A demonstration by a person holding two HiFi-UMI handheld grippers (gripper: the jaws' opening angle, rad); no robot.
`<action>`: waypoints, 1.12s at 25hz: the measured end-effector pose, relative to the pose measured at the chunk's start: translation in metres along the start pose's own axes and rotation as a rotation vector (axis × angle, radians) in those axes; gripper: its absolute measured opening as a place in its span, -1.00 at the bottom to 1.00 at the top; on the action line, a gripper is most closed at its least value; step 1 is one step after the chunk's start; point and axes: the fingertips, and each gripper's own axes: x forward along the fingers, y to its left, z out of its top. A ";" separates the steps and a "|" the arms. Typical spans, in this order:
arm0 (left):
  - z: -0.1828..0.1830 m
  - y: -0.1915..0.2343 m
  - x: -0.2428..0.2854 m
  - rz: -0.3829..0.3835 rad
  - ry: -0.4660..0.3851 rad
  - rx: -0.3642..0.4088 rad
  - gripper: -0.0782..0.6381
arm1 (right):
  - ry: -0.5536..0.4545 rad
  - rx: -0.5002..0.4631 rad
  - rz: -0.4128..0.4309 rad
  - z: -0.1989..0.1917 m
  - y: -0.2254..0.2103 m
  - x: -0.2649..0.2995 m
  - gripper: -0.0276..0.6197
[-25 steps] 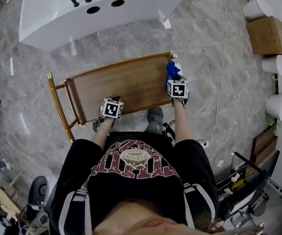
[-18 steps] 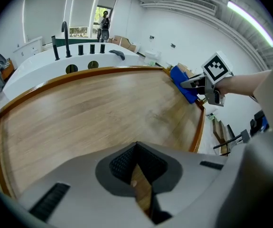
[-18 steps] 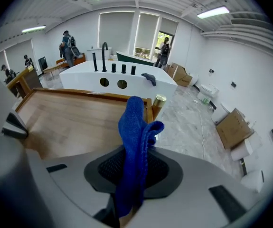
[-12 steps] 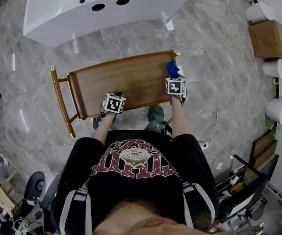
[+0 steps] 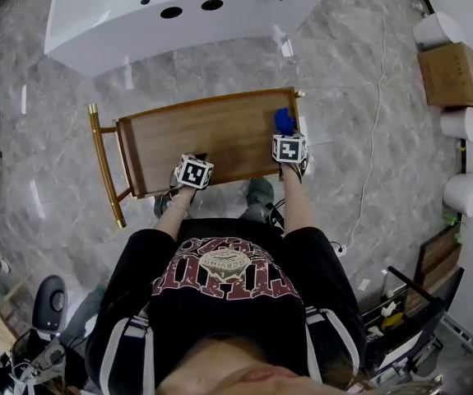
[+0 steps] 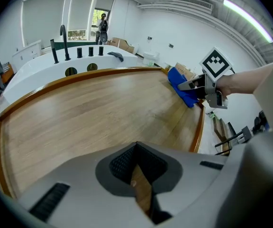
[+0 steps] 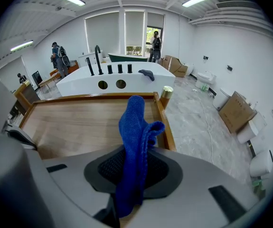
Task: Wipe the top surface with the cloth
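— What's the person wearing?
— A black short-sleeved T-shirt (image 5: 220,319), with a dark red and white print across the chest (centre of the head view) and white stripes down the sides.
— And the tools?
— The left gripper (image 6: 138,179) and right gripper (image 7: 129,184) have pale grey shells and dark ribbed pads. Each carries a black-and-white marker cube (image 5: 193,172).

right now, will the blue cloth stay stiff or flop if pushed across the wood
Likely floppy: the blue cloth folds over on itself in the right gripper. Its fuzzy weave would probably drag, not slide, on the wooden top.

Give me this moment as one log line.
right tool: shut on blue cloth | cloth: at right end of wooden top | left tool: shut on near rim
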 end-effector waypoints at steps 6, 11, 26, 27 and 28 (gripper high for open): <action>-0.001 0.001 0.000 0.004 -0.006 0.023 -0.64 | -0.006 0.005 0.056 -0.004 0.035 0.001 -0.64; -0.001 0.002 -0.004 0.022 -0.002 0.038 -0.64 | -0.012 -0.013 0.093 -0.002 0.065 0.002 -0.64; -0.010 0.008 -0.021 0.065 -0.058 0.018 -0.64 | 0.005 -0.064 0.150 0.000 0.106 0.003 -0.64; -0.014 0.011 -0.022 0.071 -0.053 0.016 -0.64 | 0.004 -0.066 0.151 0.000 0.107 0.003 -0.64; -0.019 0.014 -0.022 0.077 -0.047 0.006 -0.64 | 0.005 -0.068 0.151 0.000 0.108 0.003 -0.64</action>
